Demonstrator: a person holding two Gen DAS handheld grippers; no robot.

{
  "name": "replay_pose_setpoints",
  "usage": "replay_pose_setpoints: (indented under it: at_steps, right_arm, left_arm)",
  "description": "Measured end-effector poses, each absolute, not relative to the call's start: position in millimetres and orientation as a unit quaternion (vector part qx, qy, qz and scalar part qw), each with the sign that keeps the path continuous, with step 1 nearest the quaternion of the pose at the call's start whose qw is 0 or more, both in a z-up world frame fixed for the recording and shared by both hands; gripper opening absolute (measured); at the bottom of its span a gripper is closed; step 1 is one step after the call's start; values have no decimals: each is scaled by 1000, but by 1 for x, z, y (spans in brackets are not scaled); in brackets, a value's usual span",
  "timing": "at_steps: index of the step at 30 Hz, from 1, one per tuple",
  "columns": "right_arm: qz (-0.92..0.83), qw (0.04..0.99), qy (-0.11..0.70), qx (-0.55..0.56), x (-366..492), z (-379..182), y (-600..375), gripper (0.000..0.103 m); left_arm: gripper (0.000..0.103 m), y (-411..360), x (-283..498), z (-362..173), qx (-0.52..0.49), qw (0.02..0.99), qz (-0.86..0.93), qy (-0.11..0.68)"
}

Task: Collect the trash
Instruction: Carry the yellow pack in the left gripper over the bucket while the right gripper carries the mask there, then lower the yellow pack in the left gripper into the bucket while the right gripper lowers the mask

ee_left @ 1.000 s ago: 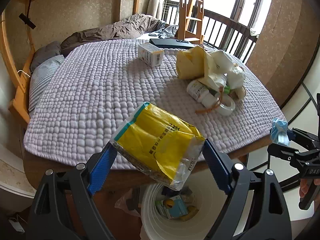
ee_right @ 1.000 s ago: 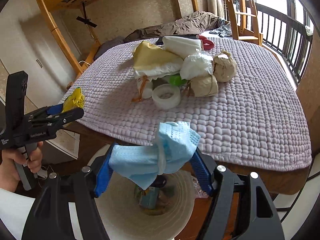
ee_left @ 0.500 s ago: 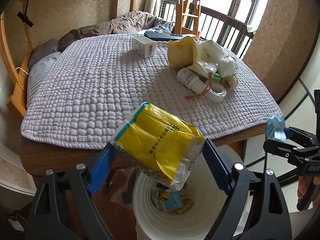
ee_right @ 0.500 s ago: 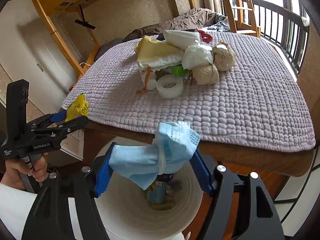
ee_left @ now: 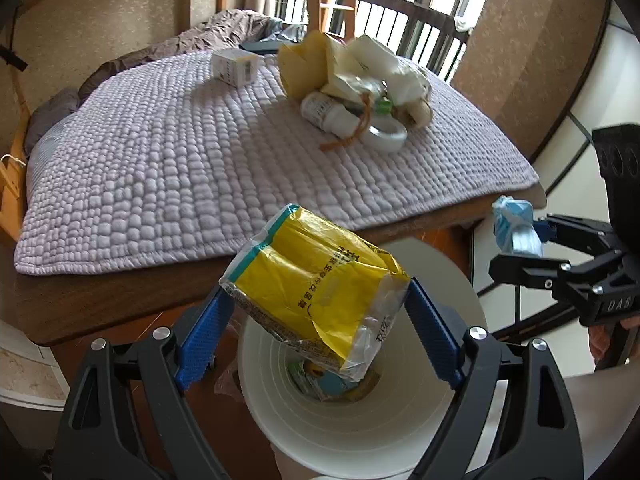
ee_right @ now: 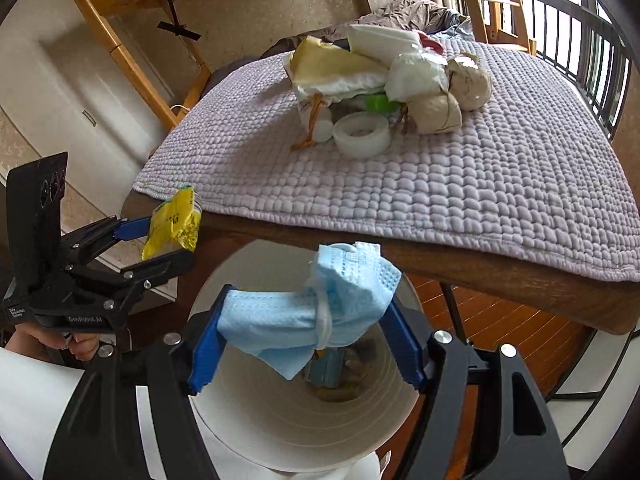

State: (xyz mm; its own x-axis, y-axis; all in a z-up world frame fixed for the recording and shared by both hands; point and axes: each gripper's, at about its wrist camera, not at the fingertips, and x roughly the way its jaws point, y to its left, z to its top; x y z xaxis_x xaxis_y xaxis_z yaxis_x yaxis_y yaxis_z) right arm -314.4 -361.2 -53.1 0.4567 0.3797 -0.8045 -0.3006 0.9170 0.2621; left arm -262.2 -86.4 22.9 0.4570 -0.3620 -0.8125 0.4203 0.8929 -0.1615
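Left gripper: clamped on a yellow wrapper, blue pads pressing its two ends; the loose clear end hangs below the jaws.
Right gripper: clamped on a blue mask bundled with its own white strap; a corner droops under the pads.
Bin: white, open, directly under both tools; the wrapper and mask hang over its mouth, with some trash already at the bottom.
Step in hand: likely the drop, both pieces at once.
Ahead of the tools: table edge with a quilted cover, just beyond the bin's rim.
Further ahead: a pile of trash on the cover, with a tape roll, a bottle and paper wads; a small box sits apart.
Risk, wrapper: light film may cling to a pad or drift on release and land outside the rim.
Risk, mask: the strap could snag on a pad and stay hanging.
Risk, crowding: the two tools are near each other over one opening; a sideways move could knock them together or tip the bin.
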Motion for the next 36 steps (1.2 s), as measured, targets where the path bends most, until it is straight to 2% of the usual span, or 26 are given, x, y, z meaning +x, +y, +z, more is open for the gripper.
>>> replay_pose_setpoints:
  at_steps: [36]
  right_arm:
    - [208, 811, 547, 25, -308, -131, -313, 69]
  left_arm:
    - [88, -106, -272, -35, 106, 811, -222, 530]
